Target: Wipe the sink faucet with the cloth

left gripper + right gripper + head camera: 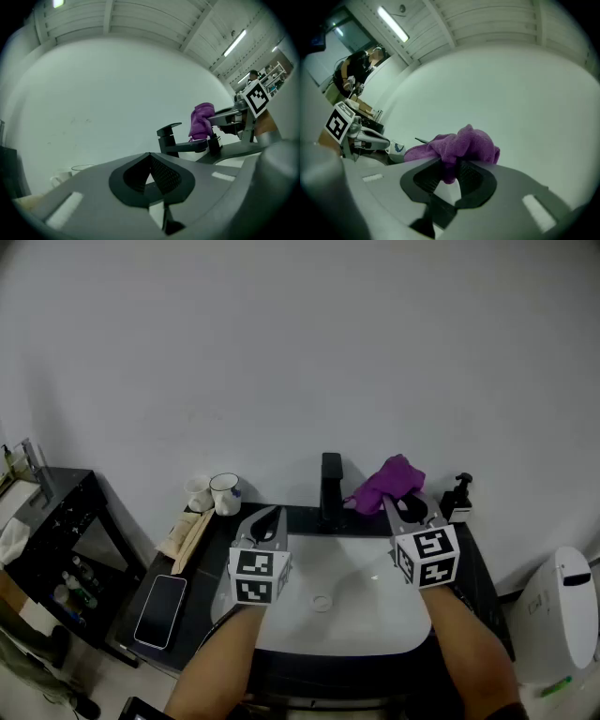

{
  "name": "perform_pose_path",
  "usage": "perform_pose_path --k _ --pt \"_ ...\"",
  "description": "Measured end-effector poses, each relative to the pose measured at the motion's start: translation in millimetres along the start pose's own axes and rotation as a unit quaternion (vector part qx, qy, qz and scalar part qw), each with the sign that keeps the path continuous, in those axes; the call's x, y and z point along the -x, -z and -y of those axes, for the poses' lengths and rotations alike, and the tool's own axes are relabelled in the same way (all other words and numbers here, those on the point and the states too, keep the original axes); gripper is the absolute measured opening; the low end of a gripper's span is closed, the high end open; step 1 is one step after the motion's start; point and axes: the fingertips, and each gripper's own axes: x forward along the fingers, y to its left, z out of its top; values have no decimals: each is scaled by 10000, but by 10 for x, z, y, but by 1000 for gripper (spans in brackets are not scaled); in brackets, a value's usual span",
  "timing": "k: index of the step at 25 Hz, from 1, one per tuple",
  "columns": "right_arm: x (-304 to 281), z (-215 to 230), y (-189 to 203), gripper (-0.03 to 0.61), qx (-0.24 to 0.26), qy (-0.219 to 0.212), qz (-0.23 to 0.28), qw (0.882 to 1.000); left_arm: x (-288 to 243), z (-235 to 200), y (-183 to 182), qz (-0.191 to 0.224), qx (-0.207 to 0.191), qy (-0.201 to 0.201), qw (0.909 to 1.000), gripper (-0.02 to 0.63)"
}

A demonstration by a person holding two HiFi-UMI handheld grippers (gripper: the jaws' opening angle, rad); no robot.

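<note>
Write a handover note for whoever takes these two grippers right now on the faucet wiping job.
Left gripper: fingers shut, empty, held over the left side of the sink.
Right gripper: shut on the purple cloth, raised just right of the black faucet.
Done: the cloth is gripped and close to the faucet; whether they touch can't be told.
Left: rub the cloth over the faucet's handle, body and spout.

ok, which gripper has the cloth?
The right gripper: its jaws are clamped on the purple cloth. The left gripper is shut with nothing between its jaws.
</note>
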Motion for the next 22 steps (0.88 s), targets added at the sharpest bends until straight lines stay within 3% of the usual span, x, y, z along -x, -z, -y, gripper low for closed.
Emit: perform_pose_path --k 7,14,18,22 --pt "-448 160 -434 80 950 -112 -28 9954 -22 43 69 -73 362 214 9991 18" --pt "-947 -17 -746 81 2062 -569 -176 9767 -54 73 101 -21 298 243 9993 17" --pt "-1188 -298 -704 81 2779 -765 -363 9569 -68 47 116 -68 119 189 9997 17" --pt "-1317 -526 -540 81 3560 -973 -584 9276 -76 45 113 -68 95 164 9998 17"
